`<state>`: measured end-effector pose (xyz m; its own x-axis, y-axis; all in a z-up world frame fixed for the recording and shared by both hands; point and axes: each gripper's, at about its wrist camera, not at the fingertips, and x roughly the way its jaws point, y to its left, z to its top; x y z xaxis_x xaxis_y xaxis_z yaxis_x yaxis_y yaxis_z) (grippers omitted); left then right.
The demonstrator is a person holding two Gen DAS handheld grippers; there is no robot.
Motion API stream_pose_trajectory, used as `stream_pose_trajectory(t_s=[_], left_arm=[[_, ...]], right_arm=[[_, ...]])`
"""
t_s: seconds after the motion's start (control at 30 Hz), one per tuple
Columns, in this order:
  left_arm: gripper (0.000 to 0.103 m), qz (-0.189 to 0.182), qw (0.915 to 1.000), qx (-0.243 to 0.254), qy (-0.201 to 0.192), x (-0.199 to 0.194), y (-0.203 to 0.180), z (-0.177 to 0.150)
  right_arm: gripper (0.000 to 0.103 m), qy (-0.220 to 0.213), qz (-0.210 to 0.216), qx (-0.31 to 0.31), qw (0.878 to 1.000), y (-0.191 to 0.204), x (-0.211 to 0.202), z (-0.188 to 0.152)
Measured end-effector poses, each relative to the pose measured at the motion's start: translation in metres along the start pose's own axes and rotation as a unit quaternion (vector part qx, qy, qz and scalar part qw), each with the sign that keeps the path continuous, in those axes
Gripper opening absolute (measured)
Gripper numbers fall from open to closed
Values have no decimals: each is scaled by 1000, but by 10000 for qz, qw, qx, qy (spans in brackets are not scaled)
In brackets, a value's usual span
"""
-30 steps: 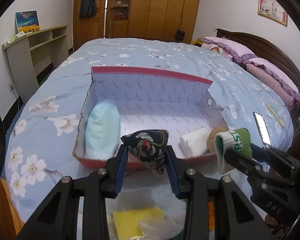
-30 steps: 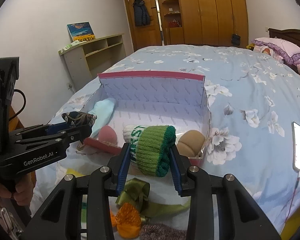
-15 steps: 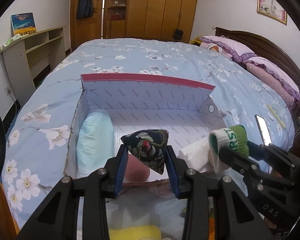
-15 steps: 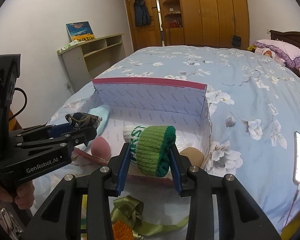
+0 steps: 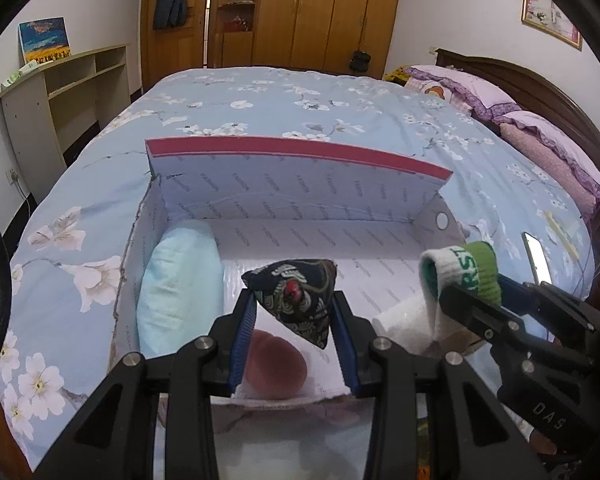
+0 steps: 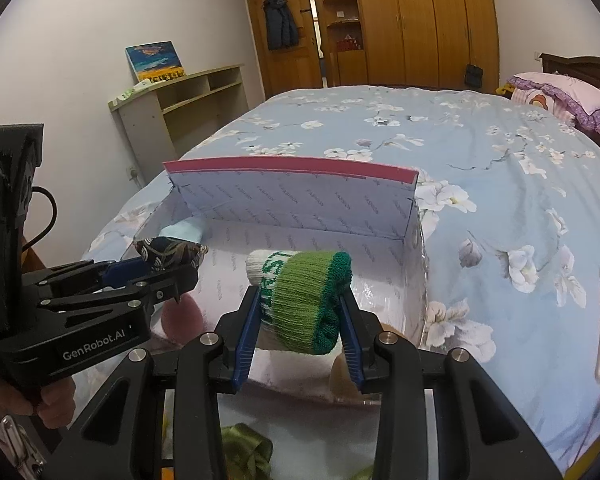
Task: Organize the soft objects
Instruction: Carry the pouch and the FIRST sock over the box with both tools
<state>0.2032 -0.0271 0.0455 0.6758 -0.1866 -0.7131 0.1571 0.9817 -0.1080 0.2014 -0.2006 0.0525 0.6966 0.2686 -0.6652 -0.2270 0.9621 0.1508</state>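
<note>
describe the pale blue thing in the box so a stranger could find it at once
On the floral bed stands an open white box with a red rim. Along its left wall lies a pale blue pillow-like roll, the only blue and the longest item inside.

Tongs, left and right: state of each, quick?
Left tongs: closed on the dark patterned pouch.
Right tongs: closed on the green knit sock.

Tan pad (image 6: pixel 342 372) mostly hidden behind fingers (image 6: pixel 350 340).
</note>
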Motion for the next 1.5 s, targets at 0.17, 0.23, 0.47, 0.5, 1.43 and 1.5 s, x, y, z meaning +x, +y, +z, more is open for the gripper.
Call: stream_pose_trajectory(t_s=[0.17, 0.23, 0.47, 0.5, 1.43, 1.5], left_arm=[[39, 19, 10000, -1, 62, 12, 1, 1], [39, 20, 10000, -10, 82, 16, 1, 1], [39, 43, 9999, 10, 132, 29, 1, 1], [39, 46, 9999, 16, 144, 30, 1, 1], [49, 173, 9989, -67, 422, 50, 8, -7], [49, 178, 9991, -41, 380, 45, 8, -6]], right_arm=[[38, 37, 0, -2, 10000, -3, 11, 2], [38, 55, 5, -1, 10000, -4, 16, 1], [38, 112, -18, 8, 9999, -8, 30, 0], [38, 121, -17, 17, 9999, -8, 32, 0], [44, 243, -76, 216, 9994, -16, 50, -2], [45, 218, -101, 209, 9995, -16, 47, -2]])
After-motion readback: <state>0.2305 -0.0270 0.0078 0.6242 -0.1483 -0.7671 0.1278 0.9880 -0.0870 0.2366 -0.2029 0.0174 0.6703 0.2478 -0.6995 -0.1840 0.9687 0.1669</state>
